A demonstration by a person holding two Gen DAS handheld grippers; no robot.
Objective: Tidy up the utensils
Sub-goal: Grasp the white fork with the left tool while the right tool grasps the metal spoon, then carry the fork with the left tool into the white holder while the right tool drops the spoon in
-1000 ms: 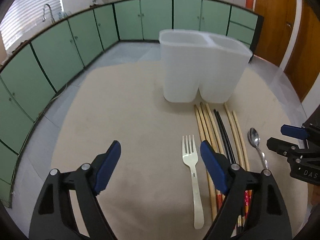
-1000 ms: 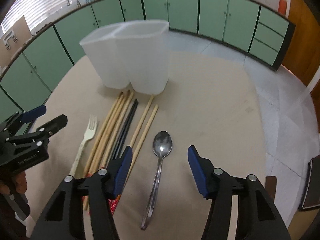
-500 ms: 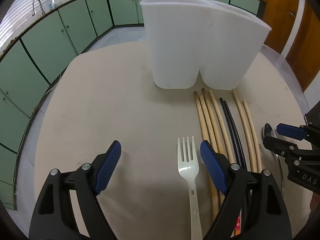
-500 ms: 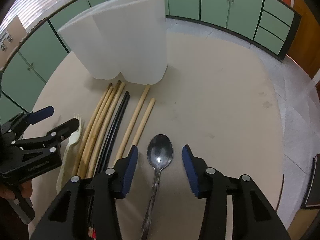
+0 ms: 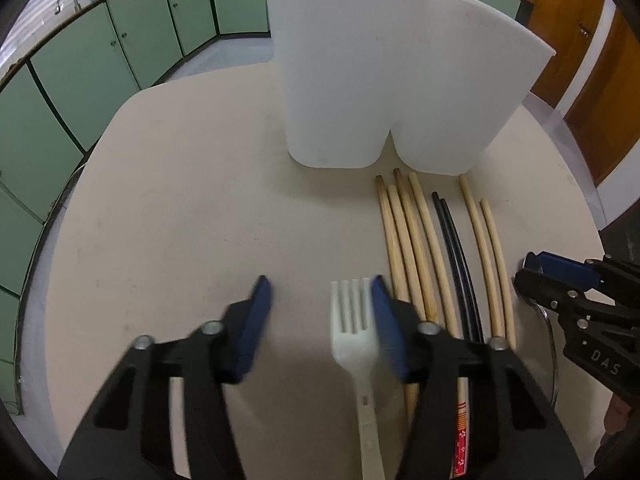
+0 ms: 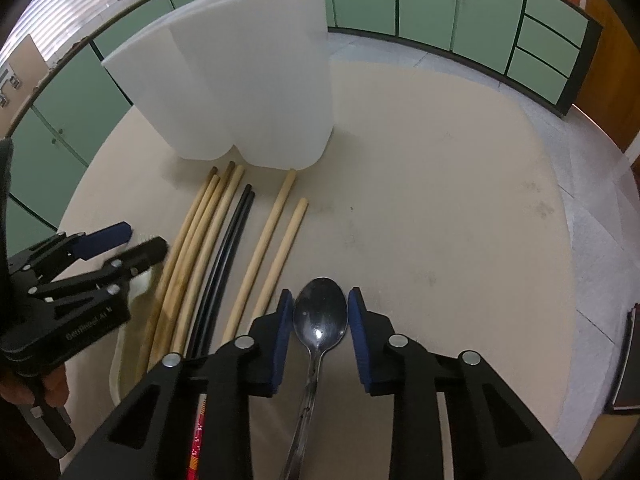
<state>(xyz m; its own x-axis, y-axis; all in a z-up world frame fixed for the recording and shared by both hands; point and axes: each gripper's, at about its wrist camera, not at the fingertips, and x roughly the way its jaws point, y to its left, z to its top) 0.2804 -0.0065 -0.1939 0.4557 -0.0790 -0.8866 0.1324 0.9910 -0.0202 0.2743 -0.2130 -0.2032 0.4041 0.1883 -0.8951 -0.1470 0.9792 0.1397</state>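
A white two-compartment holder (image 5: pixel 396 92) stands upright at the far side of the beige table (image 5: pixel 168 216); it also shows in the right wrist view (image 6: pixel 240 92). Several wooden and black chopsticks (image 5: pixel 436 256) lie before it. My left gripper (image 5: pixel 320 320) is low over a white plastic fork (image 5: pixel 354 332), jaws partly closed, the right pad against the tines. My right gripper (image 6: pixel 318 324) straddles the bowl of a metal spoon (image 6: pixel 319 320), pads close on both sides, a slim gap showing. The fork is mostly hidden in the right wrist view.
Green cabinets (image 5: pixel 100 64) ring the room beyond the table edge. A wooden door (image 5: pixel 600 76) stands at right. The chopsticks (image 6: pixel 224 248) lie between the two grippers. A dark object (image 6: pixel 628 360) sits past the table's right edge.
Both grippers have moved forward and down to the table. The left jaws have narrowed around the fork's head. The right jaws have narrowed around the spoon's bowl.
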